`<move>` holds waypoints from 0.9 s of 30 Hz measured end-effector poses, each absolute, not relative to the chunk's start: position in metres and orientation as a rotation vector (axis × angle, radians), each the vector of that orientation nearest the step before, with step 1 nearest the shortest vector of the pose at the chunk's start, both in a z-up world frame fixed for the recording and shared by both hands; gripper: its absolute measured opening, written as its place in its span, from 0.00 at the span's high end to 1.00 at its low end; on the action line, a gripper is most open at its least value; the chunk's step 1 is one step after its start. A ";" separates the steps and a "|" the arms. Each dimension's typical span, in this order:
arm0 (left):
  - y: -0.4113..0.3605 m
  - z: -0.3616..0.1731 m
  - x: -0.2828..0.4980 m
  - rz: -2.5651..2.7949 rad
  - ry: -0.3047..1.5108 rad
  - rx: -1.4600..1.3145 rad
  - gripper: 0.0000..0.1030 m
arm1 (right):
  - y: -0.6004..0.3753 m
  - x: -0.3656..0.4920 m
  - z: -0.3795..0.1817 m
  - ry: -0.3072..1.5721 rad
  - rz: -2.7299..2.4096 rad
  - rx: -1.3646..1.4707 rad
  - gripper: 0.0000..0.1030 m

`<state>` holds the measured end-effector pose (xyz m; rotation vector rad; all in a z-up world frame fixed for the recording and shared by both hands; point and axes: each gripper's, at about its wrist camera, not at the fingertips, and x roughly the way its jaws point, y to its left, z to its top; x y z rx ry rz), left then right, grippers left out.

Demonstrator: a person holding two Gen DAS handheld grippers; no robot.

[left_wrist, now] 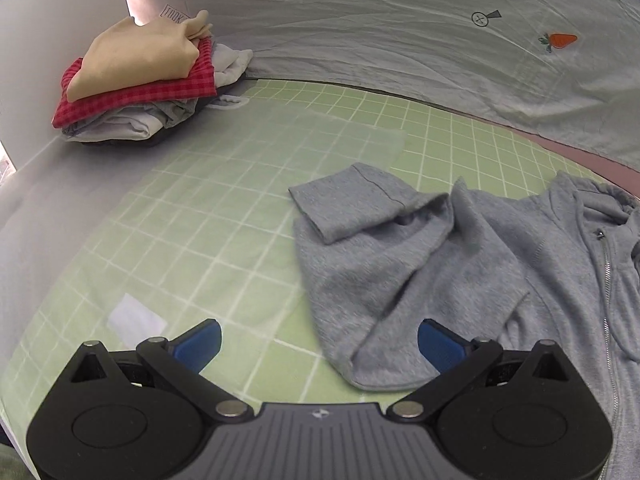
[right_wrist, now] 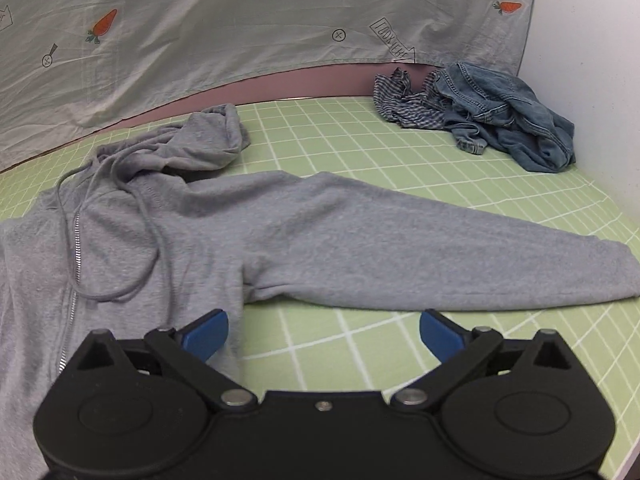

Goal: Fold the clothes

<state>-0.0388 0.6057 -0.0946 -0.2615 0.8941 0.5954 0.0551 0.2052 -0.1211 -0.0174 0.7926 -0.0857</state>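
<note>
A grey zip hoodie (left_wrist: 460,264) lies front up on the green grid mat (left_wrist: 200,216). In the left wrist view its one sleeve is folded back on itself, cuff (left_wrist: 340,204) toward the far side. My left gripper (left_wrist: 320,340) is open and empty, just above the sleeve's near edge. In the right wrist view the hoodie (right_wrist: 168,232) shows its zip, drawstrings and hood, and the other sleeve (right_wrist: 440,256) stretches out flat to the right. My right gripper (right_wrist: 324,332) is open and empty, near the armpit below that sleeve.
A stack of folded clothes (left_wrist: 136,84), tan on red check on grey, sits at the mat's far left. A crumpled denim garment (right_wrist: 516,120) and a striped cloth (right_wrist: 408,100) lie at the far right. A carrot-print sheet (right_wrist: 240,32) hangs behind.
</note>
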 end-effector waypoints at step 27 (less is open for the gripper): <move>0.661 -0.116 0.003 0.483 0.824 0.139 0.92 | 0.254 0.053 -0.164 0.707 -0.208 0.075 0.00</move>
